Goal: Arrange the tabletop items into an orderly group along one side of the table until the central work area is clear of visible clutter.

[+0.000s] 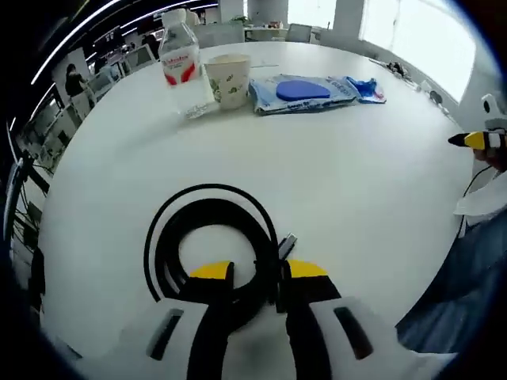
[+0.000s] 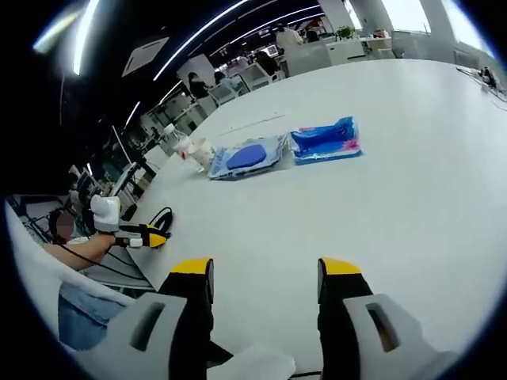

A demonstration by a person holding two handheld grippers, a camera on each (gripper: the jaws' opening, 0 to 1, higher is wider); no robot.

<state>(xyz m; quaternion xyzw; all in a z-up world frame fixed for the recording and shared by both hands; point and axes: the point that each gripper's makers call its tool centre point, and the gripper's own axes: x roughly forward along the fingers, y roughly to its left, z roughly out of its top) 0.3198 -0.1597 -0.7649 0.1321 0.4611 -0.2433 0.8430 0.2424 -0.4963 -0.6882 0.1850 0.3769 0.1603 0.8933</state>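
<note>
- Pinching a coiled black cable (image 1: pixel 207 247) near the counter's near edge, the left gripper (image 1: pixel 257 271) in the left gripper view has its yellow-tipped jaws drawn close, with the right side of the coil between them.
- Beyond the cable, across a bare stretch of white counter (image 1: pixel 333 182), a row of items lies toward the far side: a clear water bottle (image 1: pixel 181 65) with a red and white label stands upright, and a pale paper cup (image 1: pixel 229 79) stands just to its right, almost touching it.
- Right of the cup lies a clear packet with a blue oval inside (image 1: pixel 299 93), and a smaller blue packet (image 1: pixel 366 89) rests against that packet's right end.
- At the counter's right edge the yellow tip of the right gripper (image 1: pixel 478 140) comes into view.
- In the right gripper view, the right gripper (image 2: pixel 265 277) hangs over bare counter (image 2: pixel 412 190) with its jaws wide apart and nothing between them.
- Far ahead lie the blue packet (image 2: pixel 325 140) and, left of it, the clear packet (image 2: pixel 246 157), then the cup (image 2: pixel 200 150) and bottle (image 2: pixel 181 145), small and hard to make out.
- Left of the right gripper, the left gripper (image 2: pixel 150 236) sits at the counter's edge beside the dark cable (image 2: pixel 162 214), held by a hand.
</note>
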